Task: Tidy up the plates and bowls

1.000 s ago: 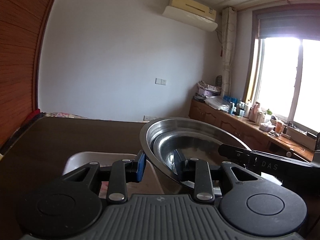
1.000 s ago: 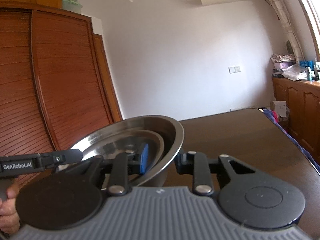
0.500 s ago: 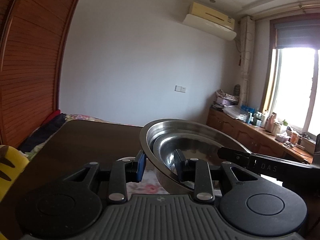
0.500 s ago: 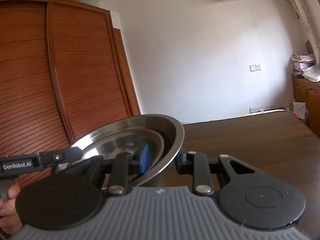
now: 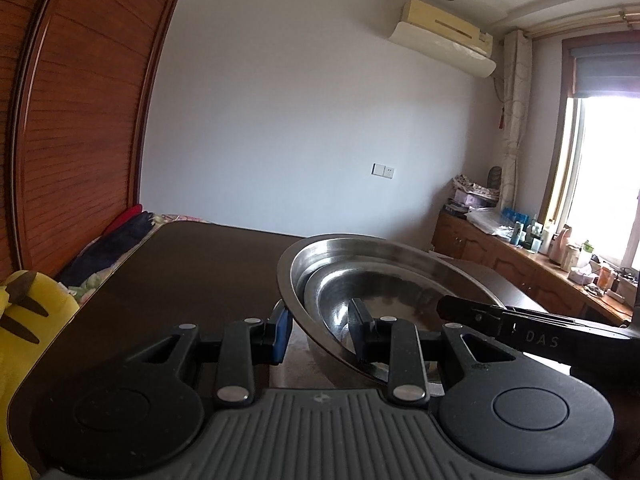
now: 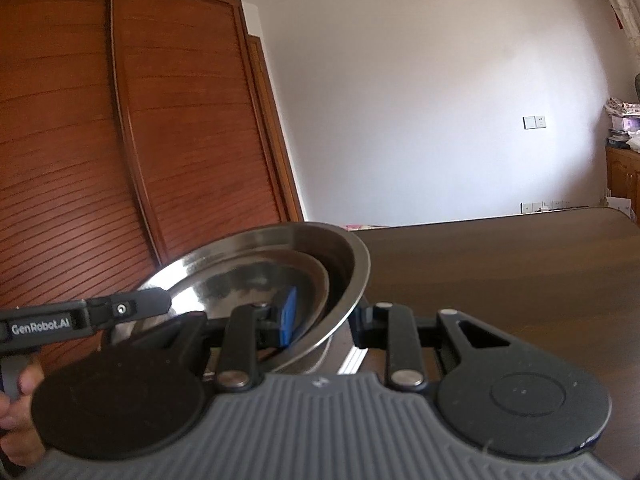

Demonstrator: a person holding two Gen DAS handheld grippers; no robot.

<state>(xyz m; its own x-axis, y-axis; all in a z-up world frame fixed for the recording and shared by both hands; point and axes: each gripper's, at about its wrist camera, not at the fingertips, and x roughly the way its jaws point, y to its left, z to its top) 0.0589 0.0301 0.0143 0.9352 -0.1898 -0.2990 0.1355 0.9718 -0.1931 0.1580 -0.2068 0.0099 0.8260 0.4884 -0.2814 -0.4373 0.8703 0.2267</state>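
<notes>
Steel bowls [image 5: 384, 276], smaller nested in larger, held aloft over dark table [image 5: 192, 272]. Left gripper [image 5: 318, 334] and right gripper [image 6: 324, 322] each clamp opposite rim. Likely light, stiff, slick; nested bowl may slide if tilted. Grip rim, keep level.

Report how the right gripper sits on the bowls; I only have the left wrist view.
Observer: The right gripper straddles the rim of the outer bowl, with its blue pad inside and its other finger outside. The bowls are tilted.
Operator: Tell me who is on the other end.
Observer: A bare hand shows at the lower left of the right wrist view, wrapped around the handle of the left gripper.
</notes>
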